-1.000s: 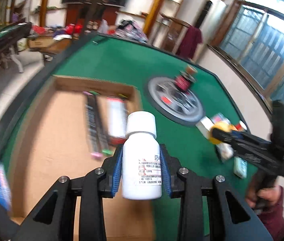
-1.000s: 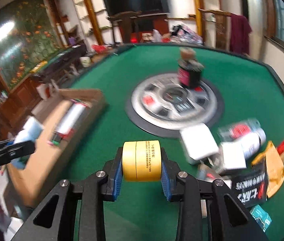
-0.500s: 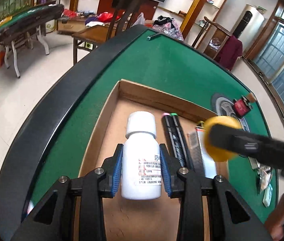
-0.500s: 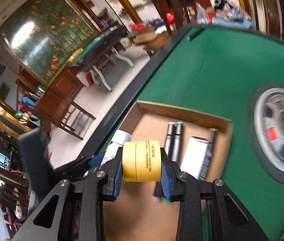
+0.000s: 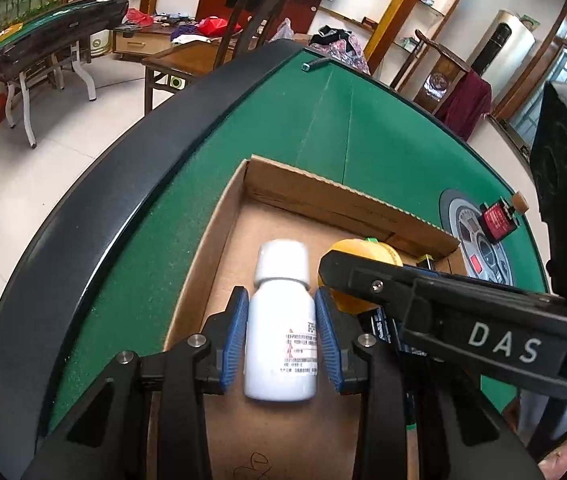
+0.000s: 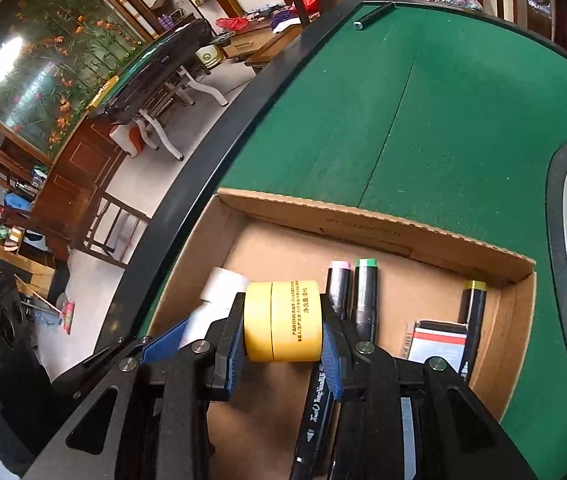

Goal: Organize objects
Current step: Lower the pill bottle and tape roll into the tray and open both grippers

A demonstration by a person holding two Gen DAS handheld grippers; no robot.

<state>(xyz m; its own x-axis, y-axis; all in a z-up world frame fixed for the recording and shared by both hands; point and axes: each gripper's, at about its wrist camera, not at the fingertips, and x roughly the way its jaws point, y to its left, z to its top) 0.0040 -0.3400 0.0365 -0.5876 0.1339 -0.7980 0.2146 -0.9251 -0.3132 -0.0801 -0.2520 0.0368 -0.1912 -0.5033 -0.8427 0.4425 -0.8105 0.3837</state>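
Observation:
My left gripper point(image 5: 281, 344) is shut on a white plastic bottle point(image 5: 281, 332) with a printed label, held over the floor of a shallow cardboard box point(image 5: 347, 196). Beside it on the right, my right gripper point(image 6: 282, 320) is shut on a small yellow jar point(image 6: 282, 320), also over the box point(image 6: 363, 216). In the left wrist view the yellow jar point(image 5: 357, 250) shows behind the right gripper's black finger. The white bottle's cap point(image 6: 223, 284) shows left of the jar in the right wrist view.
Several markers point(image 6: 365, 292) and a flat red-and-white packet point(image 6: 437, 340) lie in the box. The box rests on a green felt table point(image 6: 443, 112) with a black rim. A round grey panel point(image 5: 479, 240) sits at the table's middle, a small red bottle point(image 5: 499, 220) on it.
Both grippers have swung left from the table's middle to over the box and come down. The right gripper has closed in right beside the left one. Both grips are unchanged.

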